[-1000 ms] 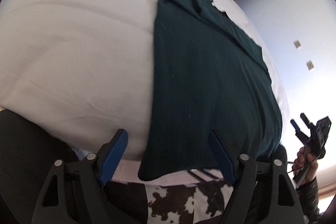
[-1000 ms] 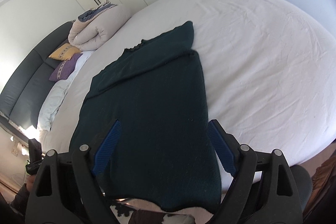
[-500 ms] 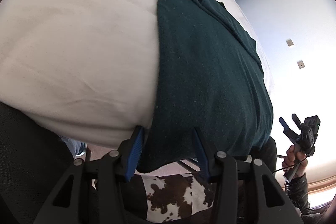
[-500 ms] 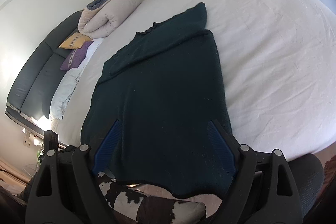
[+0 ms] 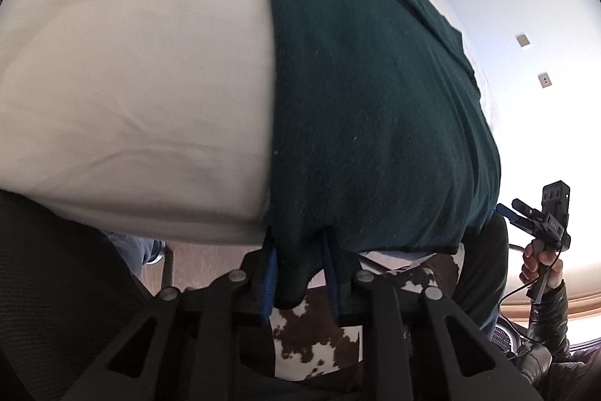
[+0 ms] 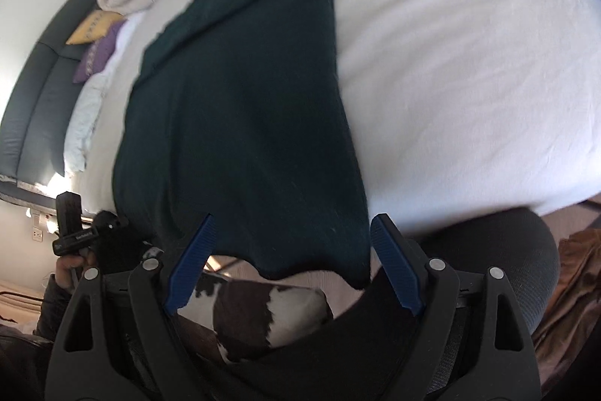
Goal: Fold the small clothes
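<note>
Left gripper [image 5: 298, 267] was closing on the hem corner of the dark green garment [image 5: 368, 93] lying on the bed [image 5: 131, 81]. Right gripper [image 6: 291, 264] stood spread, hem between its jaws; it should bite equally deep.

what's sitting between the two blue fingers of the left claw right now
In the left wrist view, the near left corner of the dark green garment, hanging over the bed edge, sits between the left claw fingers as its jaws close.
</note>
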`<action>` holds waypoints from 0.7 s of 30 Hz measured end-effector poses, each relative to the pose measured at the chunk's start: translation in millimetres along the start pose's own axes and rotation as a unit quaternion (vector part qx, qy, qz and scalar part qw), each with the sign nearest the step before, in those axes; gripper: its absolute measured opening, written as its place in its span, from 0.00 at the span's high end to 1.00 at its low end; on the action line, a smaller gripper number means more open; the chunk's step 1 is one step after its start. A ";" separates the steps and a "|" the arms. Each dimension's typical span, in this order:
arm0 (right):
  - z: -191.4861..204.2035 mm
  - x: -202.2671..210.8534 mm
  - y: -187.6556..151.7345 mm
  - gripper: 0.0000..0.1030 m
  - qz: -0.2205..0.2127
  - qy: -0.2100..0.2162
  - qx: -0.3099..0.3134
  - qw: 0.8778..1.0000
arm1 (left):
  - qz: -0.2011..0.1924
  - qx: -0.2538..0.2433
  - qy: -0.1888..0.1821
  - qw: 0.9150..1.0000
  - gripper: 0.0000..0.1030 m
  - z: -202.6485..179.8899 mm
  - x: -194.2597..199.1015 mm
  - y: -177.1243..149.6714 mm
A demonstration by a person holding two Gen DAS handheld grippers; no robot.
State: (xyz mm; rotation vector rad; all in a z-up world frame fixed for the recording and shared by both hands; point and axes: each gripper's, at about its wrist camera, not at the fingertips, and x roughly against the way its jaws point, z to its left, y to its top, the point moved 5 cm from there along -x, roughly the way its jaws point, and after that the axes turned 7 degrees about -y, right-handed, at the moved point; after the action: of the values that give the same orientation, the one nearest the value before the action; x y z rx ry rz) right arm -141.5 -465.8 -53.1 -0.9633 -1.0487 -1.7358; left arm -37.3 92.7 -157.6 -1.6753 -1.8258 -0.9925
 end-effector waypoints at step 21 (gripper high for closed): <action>-23.0 -30.9 -9.0 0.76 0.060 0.037 0.007 0.998 | -0.001 -0.009 0.006 1.000 0.95 3.3 -0.5 1.3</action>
State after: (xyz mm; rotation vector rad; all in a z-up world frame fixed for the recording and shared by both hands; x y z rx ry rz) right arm -143.8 -475.9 -91.2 -0.9275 -0.9356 -1.6521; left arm -35.6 94.9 -159.7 -1.6749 -1.8157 -1.0214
